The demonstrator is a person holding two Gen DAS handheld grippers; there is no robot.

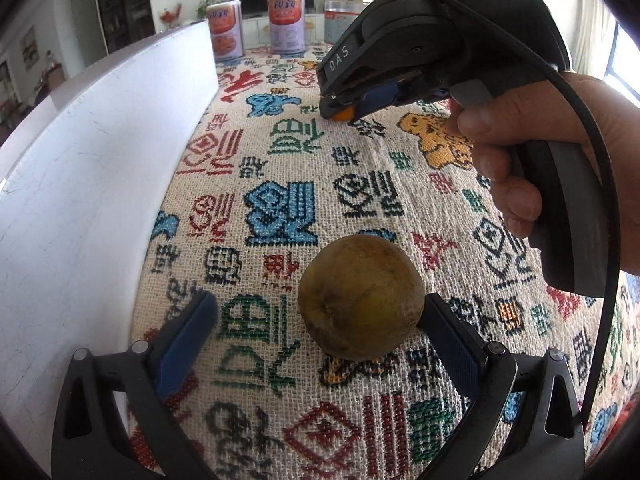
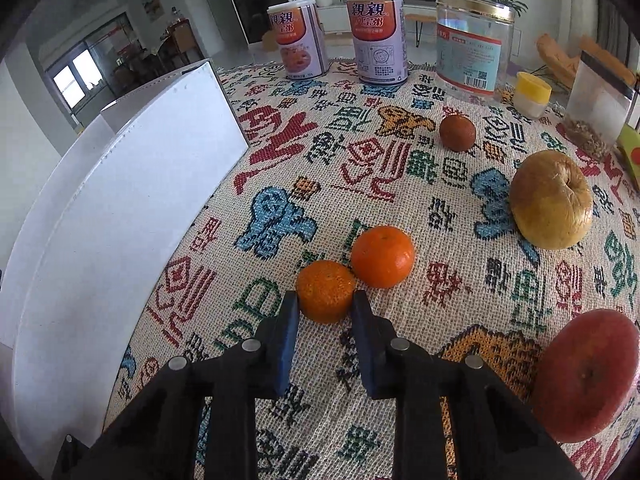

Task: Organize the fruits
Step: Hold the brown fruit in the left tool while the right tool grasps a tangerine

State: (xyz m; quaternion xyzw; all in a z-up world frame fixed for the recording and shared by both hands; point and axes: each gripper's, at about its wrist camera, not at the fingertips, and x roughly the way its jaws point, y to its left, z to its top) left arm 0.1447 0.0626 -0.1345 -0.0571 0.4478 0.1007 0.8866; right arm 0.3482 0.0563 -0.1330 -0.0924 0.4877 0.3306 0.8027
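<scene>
In the right wrist view my right gripper [image 2: 325, 301] is shut on a small tangerine [image 2: 326, 292] that rests on the patterned cloth, one blue pad on each side. A larger orange [image 2: 383, 256] touches it just behind. The left wrist view shows that same gripper [image 1: 340, 110] from the side, with a bit of the tangerine [image 1: 345, 113] showing at its tips. My left gripper [image 1: 320, 303] is open around a brown-green round fruit [image 1: 360, 298], which sits against the right pad [image 1: 448, 340] and well clear of the left pad.
A yellow-brown apple [image 2: 551, 200], a small dark red fruit [image 2: 458, 133] and a red apple [image 2: 588, 376] lie to the right. A white box wall [image 2: 120, 200] runs along the left. Two cans [image 2: 378, 36], a clear jar [image 2: 472, 44] and a yellow-lidded cup [image 2: 532, 94] stand at the back.
</scene>
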